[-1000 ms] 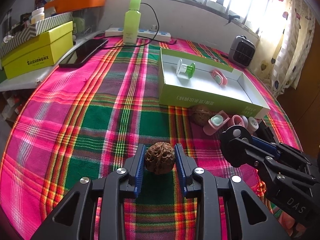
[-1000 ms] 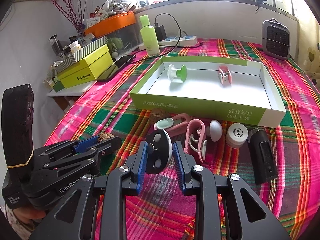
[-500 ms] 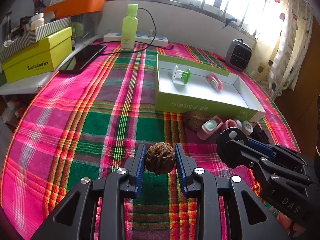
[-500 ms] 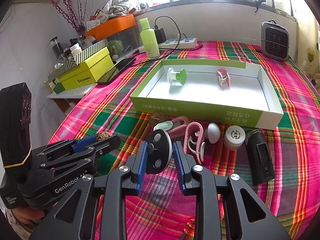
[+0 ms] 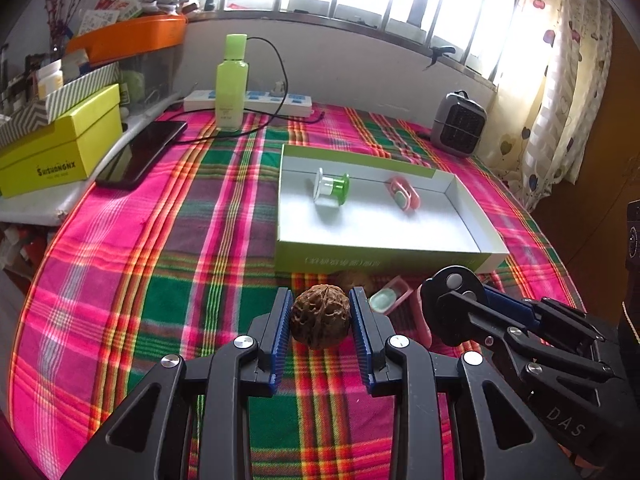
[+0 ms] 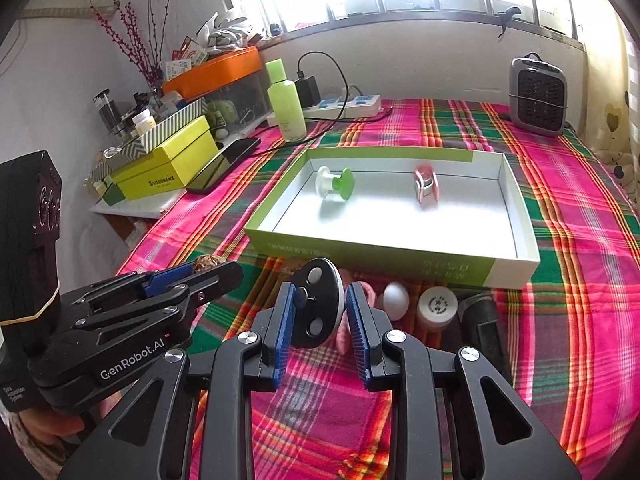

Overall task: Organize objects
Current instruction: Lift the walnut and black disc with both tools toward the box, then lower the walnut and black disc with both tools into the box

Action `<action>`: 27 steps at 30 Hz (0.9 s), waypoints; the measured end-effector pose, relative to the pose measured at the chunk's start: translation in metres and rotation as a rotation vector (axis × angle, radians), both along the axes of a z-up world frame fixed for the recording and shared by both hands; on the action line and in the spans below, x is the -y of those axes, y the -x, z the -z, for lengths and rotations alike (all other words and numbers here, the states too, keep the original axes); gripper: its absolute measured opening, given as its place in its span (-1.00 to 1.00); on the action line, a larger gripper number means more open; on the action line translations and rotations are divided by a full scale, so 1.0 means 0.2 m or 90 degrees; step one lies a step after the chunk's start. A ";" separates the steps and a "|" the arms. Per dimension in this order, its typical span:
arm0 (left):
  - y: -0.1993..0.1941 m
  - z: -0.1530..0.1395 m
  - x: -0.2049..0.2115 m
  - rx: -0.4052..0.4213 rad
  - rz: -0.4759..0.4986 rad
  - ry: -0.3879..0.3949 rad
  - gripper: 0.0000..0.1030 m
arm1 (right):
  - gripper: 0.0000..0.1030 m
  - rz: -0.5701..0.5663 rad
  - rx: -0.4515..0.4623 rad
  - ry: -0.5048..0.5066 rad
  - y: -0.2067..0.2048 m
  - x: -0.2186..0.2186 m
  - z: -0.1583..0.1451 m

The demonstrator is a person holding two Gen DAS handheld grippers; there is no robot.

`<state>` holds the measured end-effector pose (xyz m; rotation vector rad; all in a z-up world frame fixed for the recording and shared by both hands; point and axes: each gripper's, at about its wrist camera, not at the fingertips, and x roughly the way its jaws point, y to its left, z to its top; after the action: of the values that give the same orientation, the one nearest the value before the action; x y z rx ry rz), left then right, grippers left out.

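1. The left gripper (image 5: 319,317) is clamped on a brown walnut (image 5: 320,316), its blue pads pressing both sides; the nut is held clear of the plaid cloth (image 5: 168,264).
2. The right gripper (image 6: 320,312) is clamped on a black oval disc (image 6: 318,306) with pale round buttons, held on edge between its pads.
3. In the left wrist view the right gripper (image 5: 450,300) shows at the lower right, just beside the left one, with the disc at its tip.
4. In the right wrist view the left gripper (image 6: 212,270) reaches in from the left, a hand (image 6: 52,426) beneath it.
5. On the cloth just past the tongs lie a second walnut (image 5: 354,278), a pink case (image 5: 390,298), a white egg shape (image 6: 396,295), a small white jar (image 6: 437,307) and a black block (image 6: 482,316), all in a row near the front wall of the box.
6. The green-sided box (image 6: 372,254) sits open beyond them. Inside lie a green and white spool (image 6: 336,184) and a pink clip (image 6: 426,184), well apart.
7. Farther back stand a green bottle (image 5: 232,84), a power strip (image 5: 248,102), a small heater (image 5: 458,124), a phone (image 5: 142,152) and a yellow box (image 5: 60,144).
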<state>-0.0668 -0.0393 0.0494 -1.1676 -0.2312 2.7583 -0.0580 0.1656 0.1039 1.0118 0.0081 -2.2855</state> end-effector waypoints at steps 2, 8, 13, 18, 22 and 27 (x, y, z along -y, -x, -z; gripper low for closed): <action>0.02 -0.01 -0.01 0.001 0.002 0.000 -0.47 | -0.46 0.003 0.000 0.001 0.02 -0.01 -0.01; 0.12 -0.03 -0.05 -0.001 0.014 -0.005 -0.47 | -0.46 0.018 -0.001 0.007 0.11 -0.05 -0.04; 0.20 -0.05 -0.09 0.000 0.026 -0.004 -0.47 | -0.46 0.033 -0.006 0.006 0.19 -0.08 -0.07; 0.28 -0.05 -0.12 0.003 0.034 -0.003 -0.47 | -0.46 0.047 -0.012 0.004 0.27 -0.11 -0.09; 0.34 -0.05 -0.15 0.004 0.043 -0.004 -0.47 | -0.46 0.061 -0.008 0.003 0.34 -0.13 -0.09; 0.42 -0.05 -0.19 0.008 0.050 -0.008 -0.47 | -0.46 0.077 -0.003 -0.003 0.42 -0.17 -0.08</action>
<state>-0.1512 -0.0022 0.0597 -1.1657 -0.1999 2.6788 -0.1421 0.1990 0.1199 1.0354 -0.0474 -2.3976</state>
